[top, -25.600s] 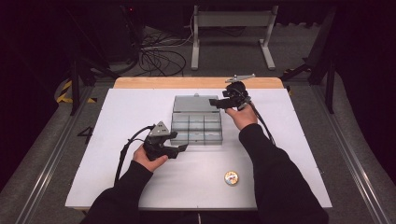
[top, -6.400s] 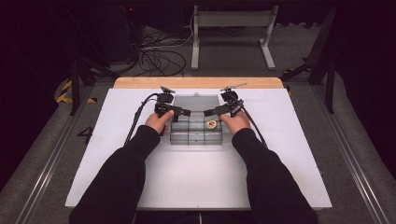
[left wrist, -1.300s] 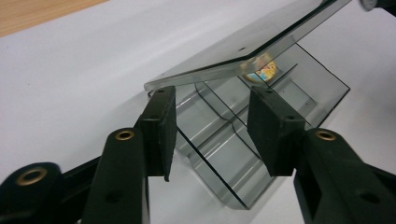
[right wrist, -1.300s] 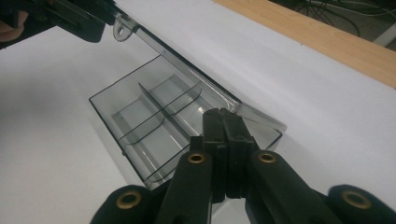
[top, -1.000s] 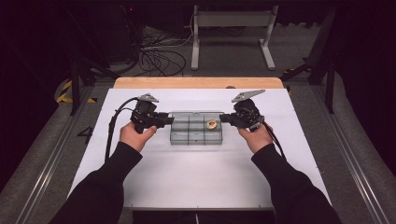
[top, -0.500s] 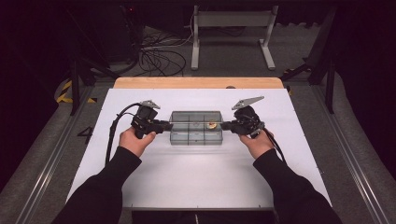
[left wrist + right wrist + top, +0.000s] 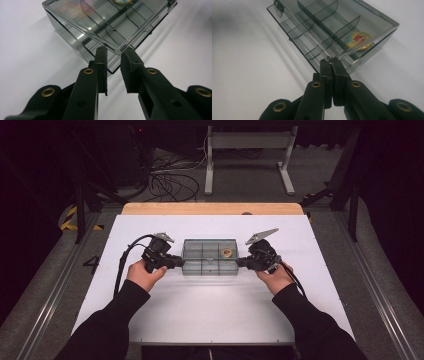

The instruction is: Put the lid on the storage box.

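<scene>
While the clear plastic box sits near the middle of the white table, a little toward its far edge, its long axis runs from left to right across the high view, with one short end facing each hand. Its see-through lid lies over the divided compartments, and a small round disc with a printed picture rests in a compartment at the far right of the box. From the left, the left gripper points level at the box's left end; its jaws have just been closing and now stand a little apart, their tips at a corner of the lid, with no pad clearly pressing on it. From the right, the right gripper points level at the right end, its jaws pressed together with their tips touching the lid's corner. Both forearms reach forward from the near edge, angled slightly outward, each hand wrapped around its gripper's body.
</scene>
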